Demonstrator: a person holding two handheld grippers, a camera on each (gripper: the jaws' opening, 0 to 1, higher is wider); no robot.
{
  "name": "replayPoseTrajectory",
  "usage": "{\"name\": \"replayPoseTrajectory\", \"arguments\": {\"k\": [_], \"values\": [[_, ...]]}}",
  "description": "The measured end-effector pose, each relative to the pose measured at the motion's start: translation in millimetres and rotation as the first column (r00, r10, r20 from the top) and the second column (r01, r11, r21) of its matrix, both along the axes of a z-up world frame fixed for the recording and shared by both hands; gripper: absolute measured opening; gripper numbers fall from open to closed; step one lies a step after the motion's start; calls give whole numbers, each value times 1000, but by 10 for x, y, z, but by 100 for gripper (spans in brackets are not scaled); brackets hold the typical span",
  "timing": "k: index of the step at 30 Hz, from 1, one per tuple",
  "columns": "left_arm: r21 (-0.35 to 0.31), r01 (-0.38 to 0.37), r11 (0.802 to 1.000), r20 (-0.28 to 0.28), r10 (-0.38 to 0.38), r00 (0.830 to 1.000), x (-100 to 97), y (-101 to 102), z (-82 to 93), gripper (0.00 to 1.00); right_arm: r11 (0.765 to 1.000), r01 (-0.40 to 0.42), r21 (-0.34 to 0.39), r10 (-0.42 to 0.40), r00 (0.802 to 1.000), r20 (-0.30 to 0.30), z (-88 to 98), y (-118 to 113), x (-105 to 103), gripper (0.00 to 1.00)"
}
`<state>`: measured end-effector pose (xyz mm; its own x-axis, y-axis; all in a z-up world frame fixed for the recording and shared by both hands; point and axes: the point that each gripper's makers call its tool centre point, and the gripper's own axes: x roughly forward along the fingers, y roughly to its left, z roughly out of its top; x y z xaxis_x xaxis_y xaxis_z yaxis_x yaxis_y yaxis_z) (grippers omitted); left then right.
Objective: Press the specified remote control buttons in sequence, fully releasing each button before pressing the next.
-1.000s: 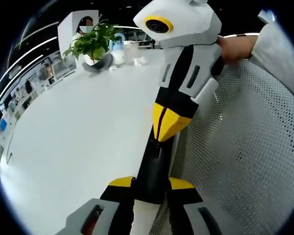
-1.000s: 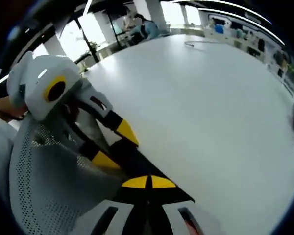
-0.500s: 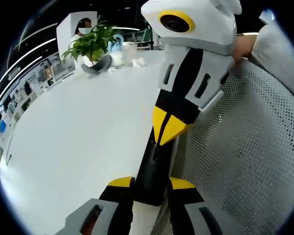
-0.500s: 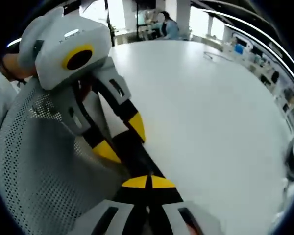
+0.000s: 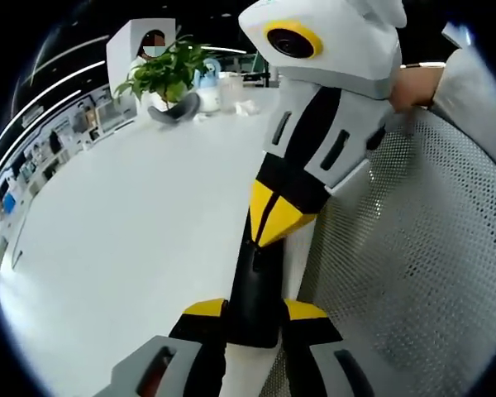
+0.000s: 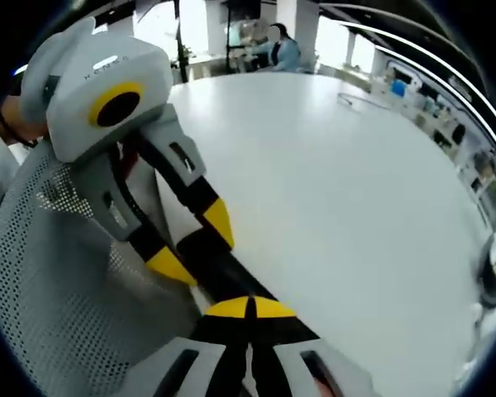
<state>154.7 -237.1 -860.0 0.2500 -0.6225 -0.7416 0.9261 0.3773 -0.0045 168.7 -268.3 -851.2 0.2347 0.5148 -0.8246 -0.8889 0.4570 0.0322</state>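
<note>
Black remote [image 5: 255,289], long axis prob. fwd

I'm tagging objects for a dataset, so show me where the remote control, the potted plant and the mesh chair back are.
remote control [image 5: 252,299], left gripper view, on its black body between the left gripper's jaws.
potted plant [image 5: 167,73], left gripper view, on its green leaves.
mesh chair back [image 5: 413,248], left gripper view, on the perforated white mesh.

Bare table [image 5: 132,240], mesh chair [image 5: 413,248] alongside
</note>
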Motion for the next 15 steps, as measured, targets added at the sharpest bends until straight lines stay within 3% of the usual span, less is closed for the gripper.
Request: {"name": "replayPoseTrajectory", "arguments": {"k": [5,10,12,15], "values": [[4,0,1000,-3,0,1000,-2,2,1,24,999,45,18,-44,998,-36,6,15,20,0],[7,-2,1000,-5,2,1000,0,7,1,24,995,72,67,-70,997,-33,15,16,25,0],[8,2,1000,-4,-2,1000,-2,7,4,24,984,135,119,-122,986,-112,21,16,30,0],[7,6,1000,-3,-6,1000,-3,5,3,24,968,220,117,-195,962,-192,25,6,51,0]]}}
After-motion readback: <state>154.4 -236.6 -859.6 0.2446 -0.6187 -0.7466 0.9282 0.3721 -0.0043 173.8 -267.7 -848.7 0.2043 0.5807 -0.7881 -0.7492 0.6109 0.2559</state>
